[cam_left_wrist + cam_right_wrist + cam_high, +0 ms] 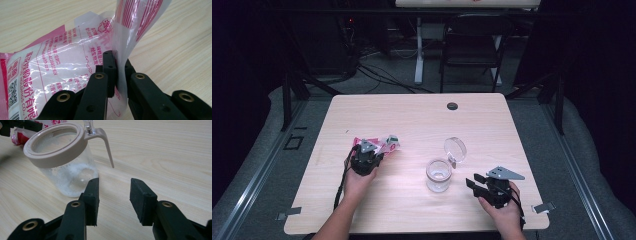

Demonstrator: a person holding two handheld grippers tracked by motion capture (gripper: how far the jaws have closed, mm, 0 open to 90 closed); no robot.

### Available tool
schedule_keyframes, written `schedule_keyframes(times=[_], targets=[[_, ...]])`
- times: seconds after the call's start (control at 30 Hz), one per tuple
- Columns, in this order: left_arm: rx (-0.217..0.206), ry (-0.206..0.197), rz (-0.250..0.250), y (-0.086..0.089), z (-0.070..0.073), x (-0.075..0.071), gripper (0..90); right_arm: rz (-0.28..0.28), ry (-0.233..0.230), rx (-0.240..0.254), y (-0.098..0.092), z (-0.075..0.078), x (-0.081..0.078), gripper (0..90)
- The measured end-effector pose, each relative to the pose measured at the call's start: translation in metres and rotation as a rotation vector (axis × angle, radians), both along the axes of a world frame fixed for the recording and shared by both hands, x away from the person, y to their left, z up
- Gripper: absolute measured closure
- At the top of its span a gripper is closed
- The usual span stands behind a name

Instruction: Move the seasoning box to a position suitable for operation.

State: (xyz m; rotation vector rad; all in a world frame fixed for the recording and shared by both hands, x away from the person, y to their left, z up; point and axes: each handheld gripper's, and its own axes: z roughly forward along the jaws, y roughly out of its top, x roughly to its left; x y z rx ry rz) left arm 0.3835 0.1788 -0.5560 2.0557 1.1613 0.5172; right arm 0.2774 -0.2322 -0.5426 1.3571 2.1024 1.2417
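Left gripper (119,72): jaws clamped on the upturned edge of the pink-and-clear plastic bag (57,67) — the rest of the bag lies on the table (175,50), left of the jaws. Right gripper (113,200): jaws apart, gripping nothing — the clear jar (65,162) stands just ahead of the left jaw.

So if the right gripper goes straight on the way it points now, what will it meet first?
Probably the clear jar. The right gripper is open, and the jar stands just ahead, a little toward its left jaw. The gap itself faces bare table, so it might slip past; depth is unclear.
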Motion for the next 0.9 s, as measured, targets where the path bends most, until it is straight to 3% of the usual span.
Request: schedule_keyframes(times=[0.13,0.43,0.9], targets=[[0.001,-0.005,0.002,0.002,0.002,0.0,88.6,-0.002,-0.001,0.002,0.0,0.0,0.0,59.5],[-0.05,-0.011,0.014,0.01,0.008,-0.002,89.9,-0.002,-0.004,0.0,-0.001,0.0,0.0,59.5],[-0.065,-0.039,0.026,0.022,0.021,-0.006,90.0,-0.004,-0.003,0.009,-0.001,0.0,0.0,59.5]])
